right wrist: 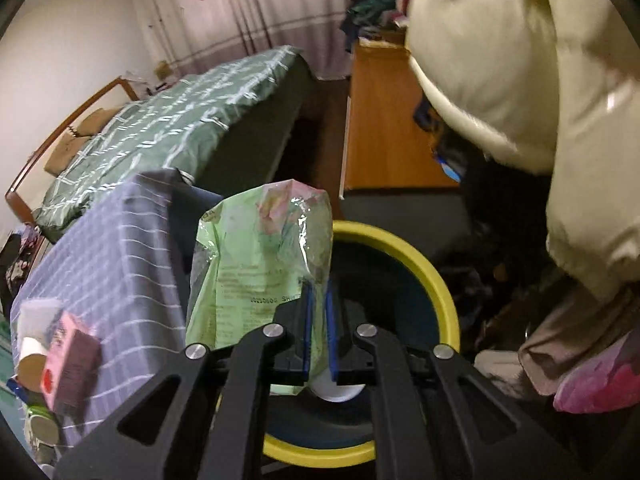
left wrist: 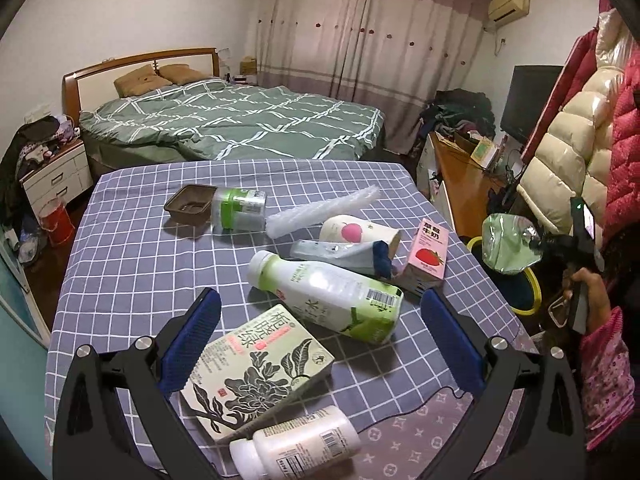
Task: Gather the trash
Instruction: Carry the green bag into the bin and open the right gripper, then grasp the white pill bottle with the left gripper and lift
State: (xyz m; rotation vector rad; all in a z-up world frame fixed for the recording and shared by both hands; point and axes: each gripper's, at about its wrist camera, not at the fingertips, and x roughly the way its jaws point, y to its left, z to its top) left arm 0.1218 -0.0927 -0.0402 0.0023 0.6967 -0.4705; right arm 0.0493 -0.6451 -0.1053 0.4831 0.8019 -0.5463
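Gripping a green wrapper [right wrist: 256,264] above the bin [right wrist: 436,276], left jaws gape over cartons.

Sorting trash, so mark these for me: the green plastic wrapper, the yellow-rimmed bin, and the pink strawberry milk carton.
green plastic wrapper [right wrist: 260,256], right wrist view, on its printed flat face.
yellow-rimmed bin [right wrist: 436,280], right wrist view, on the right side of its rim.
pink strawberry milk carton [left wrist: 430,250], left wrist view, on its strawberry panel.
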